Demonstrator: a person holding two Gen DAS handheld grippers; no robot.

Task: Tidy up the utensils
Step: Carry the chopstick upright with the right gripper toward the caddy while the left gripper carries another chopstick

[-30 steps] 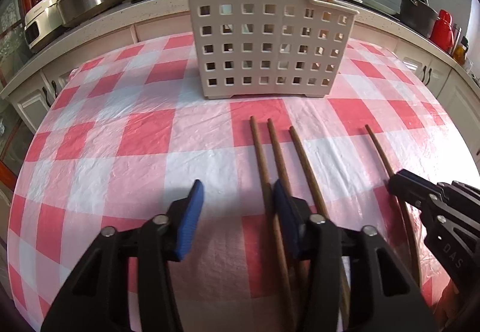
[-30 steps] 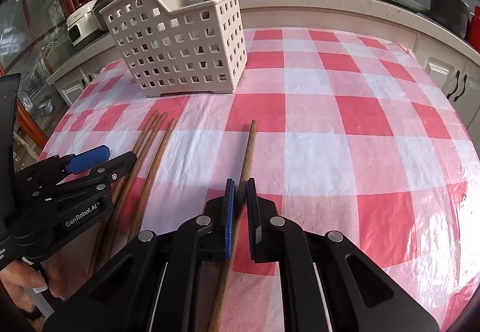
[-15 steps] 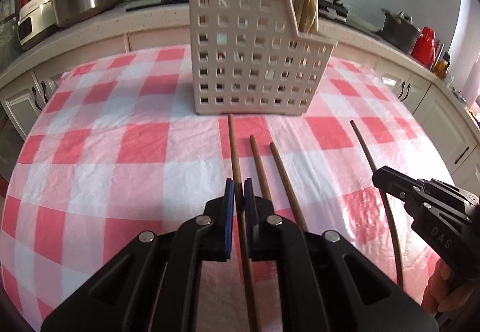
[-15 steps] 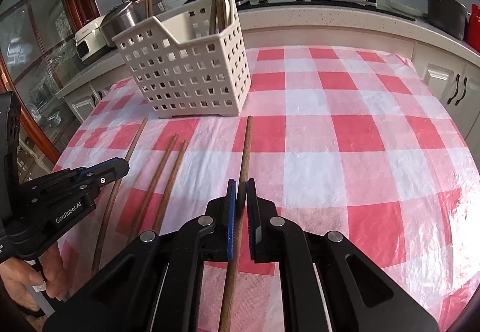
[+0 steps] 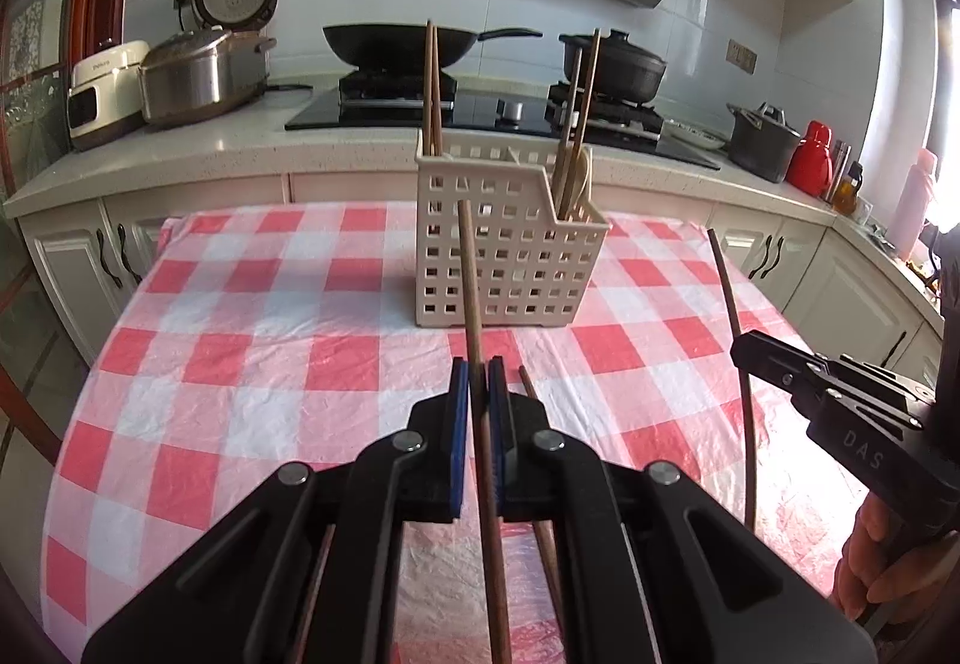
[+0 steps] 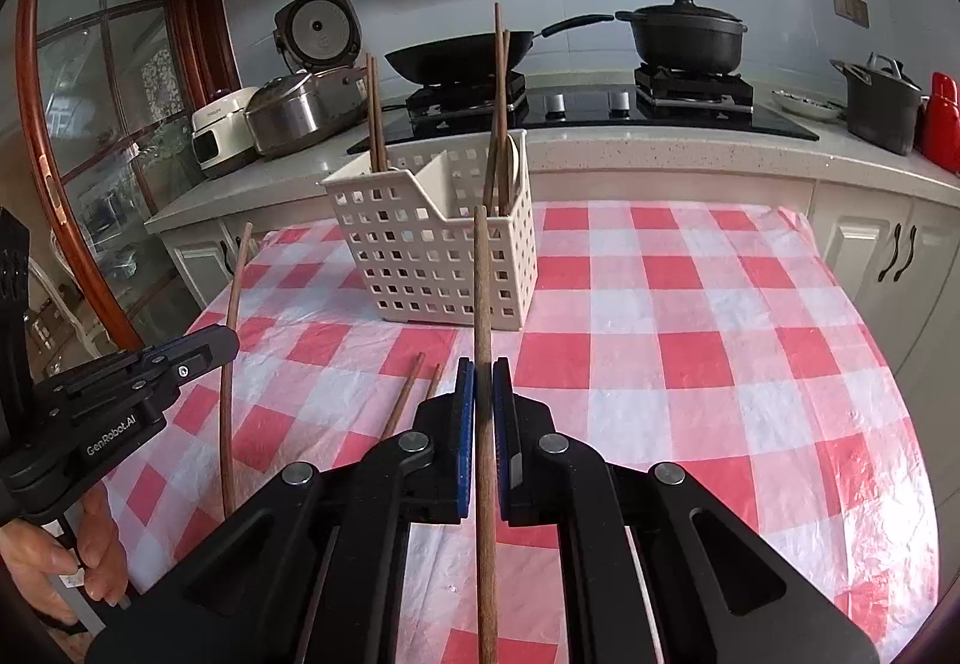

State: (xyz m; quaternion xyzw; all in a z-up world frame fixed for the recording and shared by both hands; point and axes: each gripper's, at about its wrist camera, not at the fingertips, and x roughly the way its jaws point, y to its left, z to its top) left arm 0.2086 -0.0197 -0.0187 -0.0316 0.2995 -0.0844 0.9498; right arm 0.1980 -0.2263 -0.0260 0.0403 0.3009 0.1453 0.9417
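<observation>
A cream perforated utensil basket (image 5: pixel 498 256) stands on the red-and-white checked tablecloth (image 5: pixel 240 364); it also shows in the right wrist view (image 6: pixel 432 256). Wooden chopsticks stand in its compartments. My left gripper (image 5: pixel 478 376) is shut on a brown chopstick (image 5: pixel 471 292), lifted and pointing at the basket. My right gripper (image 6: pixel 483 376) is shut on another chopstick (image 6: pixel 482 292), also lifted. Two more chopsticks (image 6: pixel 414 394) lie on the cloth between the grippers. Each gripper appears in the other's view: the right one (image 5: pixel 744 352), the left one (image 6: pixel 222 343).
Behind the table runs a counter (image 5: pixel 180 153) with a stove, a black wok (image 5: pixel 396 42), a black pot (image 5: pixel 618 63), rice cookers (image 5: pixel 198 69) and a red flask (image 5: pixel 810 166). White cabinets (image 6: pixel 888 256) stand close to the table's far edge.
The left gripper shut on a chopstick. Both grippers then lifted their chopsticks off the cloth and tilted them up toward the basket.
</observation>
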